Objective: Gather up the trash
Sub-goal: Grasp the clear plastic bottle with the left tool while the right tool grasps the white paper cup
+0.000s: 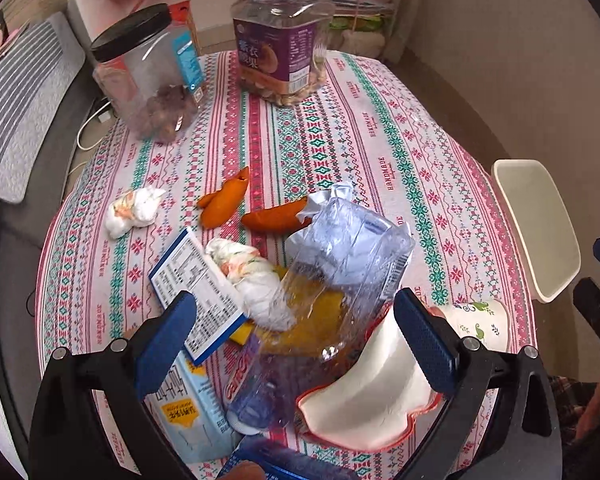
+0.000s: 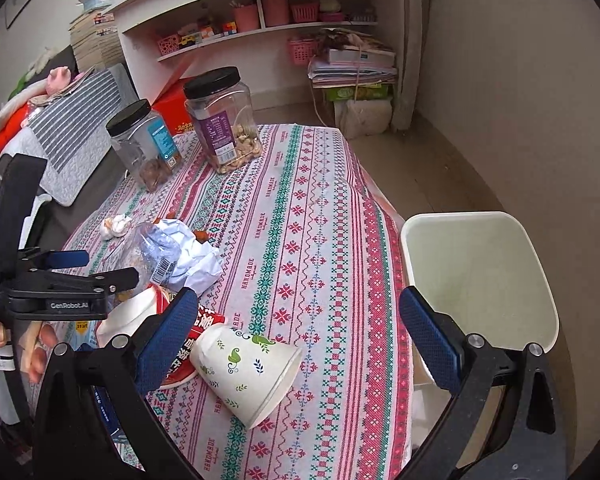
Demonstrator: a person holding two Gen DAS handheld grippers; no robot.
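Patterned cloth covers the tabletop (image 2: 320, 208). My left tool (image 1: 296, 332) hangs over the trash heap, fingers apart astride a clear plastic wrapper (image 1: 340, 280). My right tool (image 2: 300, 336), fingers spread, hovers above a tipped paper cup (image 2: 246, 372); white bin (image 2: 480, 276) beside the tabletop edge.

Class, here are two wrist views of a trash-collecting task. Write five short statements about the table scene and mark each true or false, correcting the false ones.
1. The paper cup lies on its side. True.
2. The white bin stands on the table. False: it stands beside the table, on the floor.
3. Both jars have black lids. True.
4. The right gripper is shut on the cup. False: it is open.
5. Orange peels lie on the tablecloth. True.
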